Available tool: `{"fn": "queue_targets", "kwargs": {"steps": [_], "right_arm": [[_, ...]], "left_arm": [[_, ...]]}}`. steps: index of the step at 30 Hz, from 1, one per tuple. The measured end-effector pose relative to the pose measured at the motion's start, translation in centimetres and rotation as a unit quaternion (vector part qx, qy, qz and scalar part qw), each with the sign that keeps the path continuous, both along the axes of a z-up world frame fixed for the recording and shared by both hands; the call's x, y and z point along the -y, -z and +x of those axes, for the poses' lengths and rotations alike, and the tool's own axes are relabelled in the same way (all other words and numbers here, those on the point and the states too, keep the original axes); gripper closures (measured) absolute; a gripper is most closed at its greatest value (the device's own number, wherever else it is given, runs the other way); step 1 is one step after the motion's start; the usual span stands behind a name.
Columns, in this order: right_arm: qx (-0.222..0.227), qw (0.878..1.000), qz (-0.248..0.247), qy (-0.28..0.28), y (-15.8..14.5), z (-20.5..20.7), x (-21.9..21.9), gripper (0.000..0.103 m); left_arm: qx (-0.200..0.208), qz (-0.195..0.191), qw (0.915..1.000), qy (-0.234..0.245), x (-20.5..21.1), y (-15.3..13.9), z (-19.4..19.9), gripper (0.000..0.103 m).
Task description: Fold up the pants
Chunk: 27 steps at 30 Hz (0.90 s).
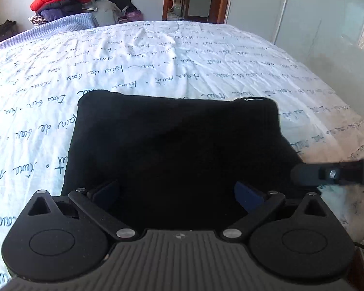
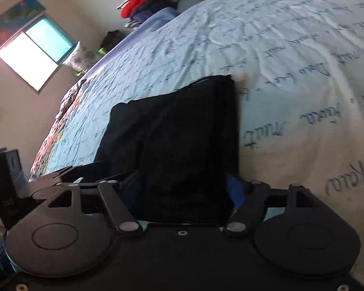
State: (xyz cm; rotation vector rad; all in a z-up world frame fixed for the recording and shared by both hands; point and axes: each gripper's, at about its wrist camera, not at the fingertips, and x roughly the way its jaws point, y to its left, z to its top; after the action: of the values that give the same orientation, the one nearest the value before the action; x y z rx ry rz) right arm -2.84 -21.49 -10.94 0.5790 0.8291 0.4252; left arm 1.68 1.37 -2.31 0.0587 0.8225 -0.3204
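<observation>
The black pants (image 1: 177,150) lie folded in a neat square on the white bedspread (image 1: 157,55). Both the left gripper (image 1: 177,194) and right gripper (image 2: 182,189) have fingers spread apart, holding nothing

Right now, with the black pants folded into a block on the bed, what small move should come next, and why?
Probably draw both grippers back and clear. The pants already lie as a compact folded block on the bedsheet. The left gripper and right gripper both have their jaws spread with no cloth pinched, so nothing seems left to hold or pull.
</observation>
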Motion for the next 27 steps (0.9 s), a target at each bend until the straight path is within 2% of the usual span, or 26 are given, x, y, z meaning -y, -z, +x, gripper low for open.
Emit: {"fn": "queue_targets", "kwargs": {"steps": [2, 3, 5, 6, 9, 10, 13, 21, 22, 23, 25, 27], "right_arm": [[0.014, 0.998, 0.055, 0.006, -0.4, -1.0, 2.1, 0.028], [0.013, 0.998, 0.066, 0.011, -0.6, -1.3, 2.7, 0.028], [-0.003, 0.996, 0.085, 0.024, -0.2, -1.6, 3.8, 0.028], [-0.015, 0.993, 0.114, 0.027, 0.3, -1.5, 4.4, 0.029], [-0.052, 0.971, 0.231, 0.02, 2.1, -1.7, 5.5, 0.033], [-0.062, 0.968, 0.243, 0.019, 2.4, -1.6, 5.4, 0.033], [-0.084, 0.972, 0.219, 0.018, 2.9, -1.2, 4.8, 0.041], [-0.092, 0.985, 0.146, -0.011, 1.8, 1.0, 1.5, 0.041], [-0.095, 0.985, 0.141, -0.011, 1.8, 1.2, 1.2, 0.043], [-0.092, 0.987, 0.135, -0.01, 1.6, 1.3, 1.0, 0.049], [-0.079, 0.992, 0.097, -0.012, 0.8, 1.6, 0.5, 0.075], [-0.063, 0.996, 0.064, -0.014, 0.0, 1.7, 0.0, 0.081]], "left_arm": [[0.006, -0.017, 0.9998, 0.005, -0.4, -0.7, -0.9, 0.001], [0.009, -0.019, 0.9998, 0.002, -0.5, -0.8, -1.3, 0.002], [0.007, -0.023, 0.9997, 0.003, -0.4, -0.9, -2.0, 0.002], [0.007, -0.024, 0.9997, 0.005, -0.3, -0.9, -2.3, 0.002], [0.011, -0.019, 0.9997, 0.011, 0.4, -1.2, -3.1, 0.002], [0.013, -0.018, 0.9997, 0.013, 0.4, -1.2, -3.2, 0.002], [0.014, -0.013, 0.9997, 0.013, 0.6, -1.1, -3.0, 0.002], [0.006, -0.01, 0.9999, 0.005, 0.5, -0.6, -2.0, 0.002], [0.004, -0.012, 0.9999, 0.004, 0.4, -0.7, -1.9, 0.002], [0.004, -0.016, 0.9998, 0.005, 0.3, -0.9, -1.9, 0.002], [0.006, -0.021, 0.9997, 0.004, -0.1, -1.2, -1.8, 0.001], [0.003, -0.022, 0.9997, -0.001, -0.4, -1.0, -1.5, 0.001]]}}
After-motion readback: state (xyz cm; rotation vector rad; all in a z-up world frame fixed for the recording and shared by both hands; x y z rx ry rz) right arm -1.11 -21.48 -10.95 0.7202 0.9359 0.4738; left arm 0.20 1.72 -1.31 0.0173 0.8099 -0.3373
